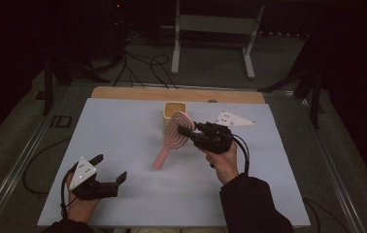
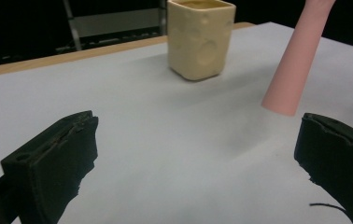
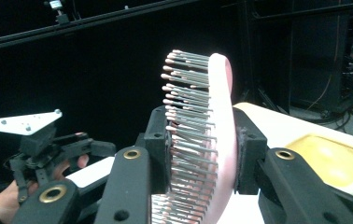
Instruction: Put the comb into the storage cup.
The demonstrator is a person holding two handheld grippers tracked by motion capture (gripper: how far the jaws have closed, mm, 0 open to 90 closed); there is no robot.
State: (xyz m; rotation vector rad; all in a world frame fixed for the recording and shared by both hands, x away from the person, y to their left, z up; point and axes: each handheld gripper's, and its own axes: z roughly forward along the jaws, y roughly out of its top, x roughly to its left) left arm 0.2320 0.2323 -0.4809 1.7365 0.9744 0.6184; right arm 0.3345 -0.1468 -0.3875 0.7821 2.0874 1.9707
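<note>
Gripping the pink hairbrush [image 1: 174, 130] by its head, your right gripper [image 1: 187, 132] sits near the middle of the table [image 1: 123, 121], just in front of the yellow cup [image 1: 174, 109]. In the right gripper view the jaws are clamped on the brush head [image 3: 202, 140]: one pad on the bristle side, the other on the smooth pink back. The bristles [image 3: 184, 116] point toward the left of that view, w/ the head rising above the pads. The brush is tilted, head up at the gripper and handle [image 1: 161, 159] sloping down toward you. Its tip is at or very near the table surface; contact cannot be confirmed. In the left gripper view the handle [image 2: 296, 60] comes down from the top right, ending above the pale surface beside a faint shadow.

Your left gripper [image 1: 109, 171] is at the near left of the table, well apart from the brush, w/ its jaws spread wide and nothing between them. The left gripper view confirms this: bare table between the two black jaws. Its white three-cornered plate [image 1: 83, 173] faces up.

The cup [image 2: 200, 37] stands upright at the far centre of the table, behind the brush head, approx. in line w/ it. Beyond the table edge, cables [image 1: 142, 65] lie on the floor in front of a grey frame [image 1: 215, 29]
</note>
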